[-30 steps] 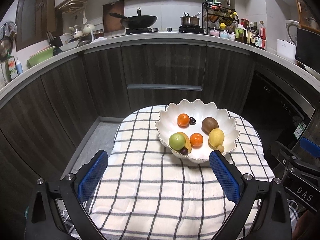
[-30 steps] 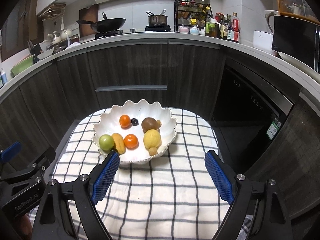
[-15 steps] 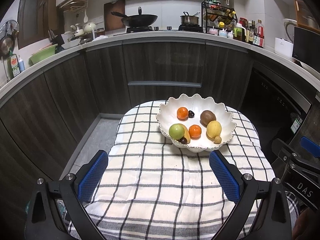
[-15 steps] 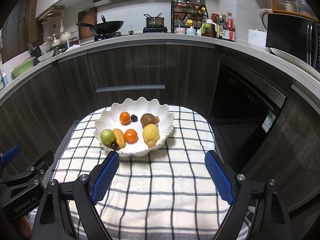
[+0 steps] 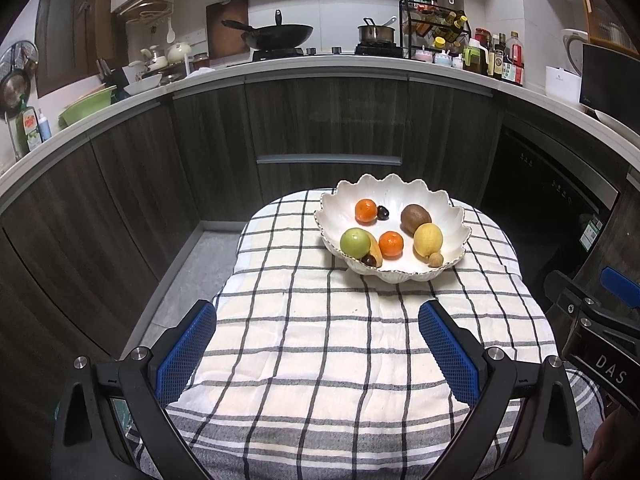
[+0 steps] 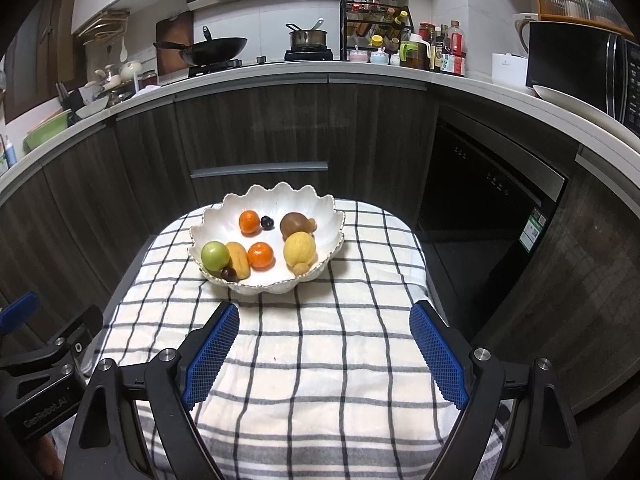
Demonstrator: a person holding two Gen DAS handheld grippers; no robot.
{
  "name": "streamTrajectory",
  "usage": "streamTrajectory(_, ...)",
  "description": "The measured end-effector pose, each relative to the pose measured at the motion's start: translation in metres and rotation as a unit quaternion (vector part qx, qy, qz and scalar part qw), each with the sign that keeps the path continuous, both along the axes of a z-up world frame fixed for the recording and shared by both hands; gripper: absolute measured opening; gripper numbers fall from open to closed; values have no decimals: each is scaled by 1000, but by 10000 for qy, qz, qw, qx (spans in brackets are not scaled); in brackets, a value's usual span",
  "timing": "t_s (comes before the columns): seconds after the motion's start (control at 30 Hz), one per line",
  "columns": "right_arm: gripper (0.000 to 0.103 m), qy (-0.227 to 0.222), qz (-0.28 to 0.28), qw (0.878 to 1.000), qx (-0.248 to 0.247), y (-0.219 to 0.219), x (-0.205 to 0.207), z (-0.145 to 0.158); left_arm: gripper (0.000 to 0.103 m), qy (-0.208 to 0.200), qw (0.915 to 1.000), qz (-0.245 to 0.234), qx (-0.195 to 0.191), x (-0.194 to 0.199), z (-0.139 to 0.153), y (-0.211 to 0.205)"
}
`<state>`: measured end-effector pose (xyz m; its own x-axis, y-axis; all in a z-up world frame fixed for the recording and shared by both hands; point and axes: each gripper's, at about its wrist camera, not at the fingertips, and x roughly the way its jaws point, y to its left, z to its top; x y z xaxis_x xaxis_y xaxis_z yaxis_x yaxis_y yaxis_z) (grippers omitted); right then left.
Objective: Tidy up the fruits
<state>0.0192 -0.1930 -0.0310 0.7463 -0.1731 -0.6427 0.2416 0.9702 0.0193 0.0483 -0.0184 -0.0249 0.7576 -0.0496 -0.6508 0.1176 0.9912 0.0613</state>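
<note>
A white scalloped bowl stands at the far end of a checked cloth. In it lie a green apple, two oranges, a kiwi, a lemon, a yellow-orange fruit, dark plums and a small brown nut. My left gripper is open and empty, well short of the bowl. My right gripper is open and empty, also short of the bowl.
The cloth covers a small table in front of dark kitchen cabinets. The counter behind holds a wok, a pot and a bottle rack. The right gripper's body shows at the right edge of the left wrist view.
Both grippers have drawn back from the bowl; it looks smaller and farther away, with more cloth showing in front. Both stay open.
</note>
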Motion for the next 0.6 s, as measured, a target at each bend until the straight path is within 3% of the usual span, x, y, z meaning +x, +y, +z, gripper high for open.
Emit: streamTrajectory(0.6, 88, 19, -40, 10000, 58, -1, -3, -3, 103, -75, 10000, 52, 13, -4, -1, 3)
